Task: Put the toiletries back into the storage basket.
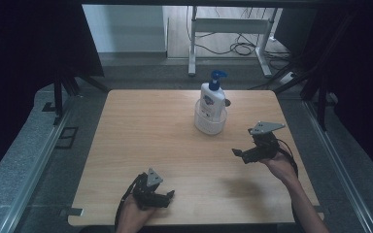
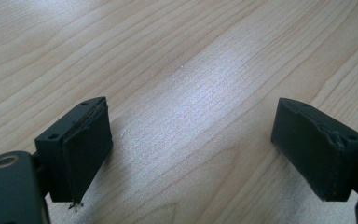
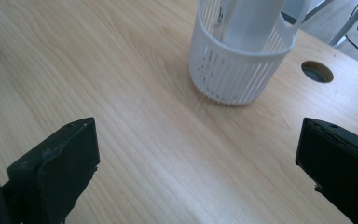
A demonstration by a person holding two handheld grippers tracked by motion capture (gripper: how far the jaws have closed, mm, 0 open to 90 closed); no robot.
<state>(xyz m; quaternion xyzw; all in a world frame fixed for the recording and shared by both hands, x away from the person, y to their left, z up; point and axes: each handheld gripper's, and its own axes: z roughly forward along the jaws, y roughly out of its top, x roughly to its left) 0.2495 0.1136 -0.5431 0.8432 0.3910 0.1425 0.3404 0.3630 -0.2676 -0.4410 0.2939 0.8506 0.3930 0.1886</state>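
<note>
A white pump bottle point(image 1: 212, 96) with a blue pump head stands upright inside a small white slotted basket point(image 1: 210, 124) toward the back of the wooden table point(image 1: 141, 136). My right gripper point(image 1: 239, 153) hovers to the right and in front of the basket, jaws open and empty. In the right gripper view the basket point(image 3: 235, 77) lies ahead between my open jaws point(image 3: 198, 161), with the bottle's white body point(image 3: 249, 23) rising out of it. My left gripper point(image 1: 169, 196) rests near the table's front edge, open with only bare wood between its jaws point(image 2: 193, 151).
A round cable hole point(image 3: 317, 71) is cut in the tabletop just beyond the basket. Behind the table stand a white desk frame point(image 1: 233, 29) and loose cables on the floor. Dark curtains hang at both sides.
</note>
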